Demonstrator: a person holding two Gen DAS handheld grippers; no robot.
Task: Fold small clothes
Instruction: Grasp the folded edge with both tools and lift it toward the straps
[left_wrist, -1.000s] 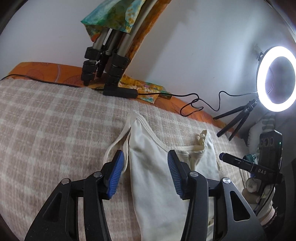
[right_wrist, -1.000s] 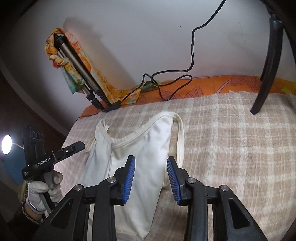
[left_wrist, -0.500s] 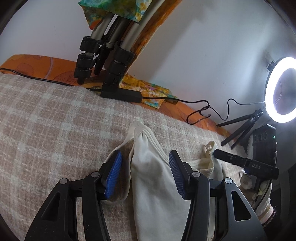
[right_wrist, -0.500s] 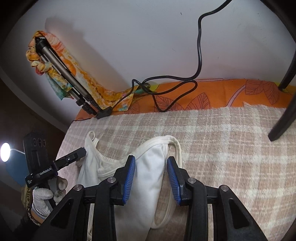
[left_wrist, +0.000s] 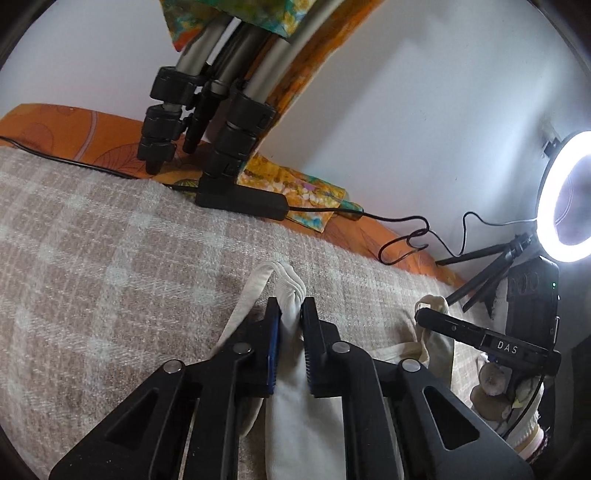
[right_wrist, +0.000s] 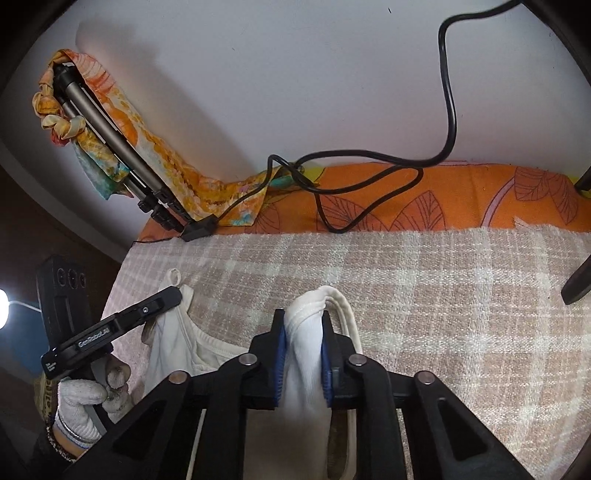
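Our left gripper (left_wrist: 291, 314) at lower centre has its fingers clenched on the white top (left_wrist: 295, 413). Our right gripper (right_wrist: 303, 328) likewise pinches it, bunched on the checked blanket (right_wrist: 443, 295)

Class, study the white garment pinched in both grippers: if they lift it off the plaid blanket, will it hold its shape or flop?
Probably flop: the white garment bunches into folds between the right gripper pads, as in the left gripper. It is likely light, being thin cloth. Its loose strap would probably dangle.
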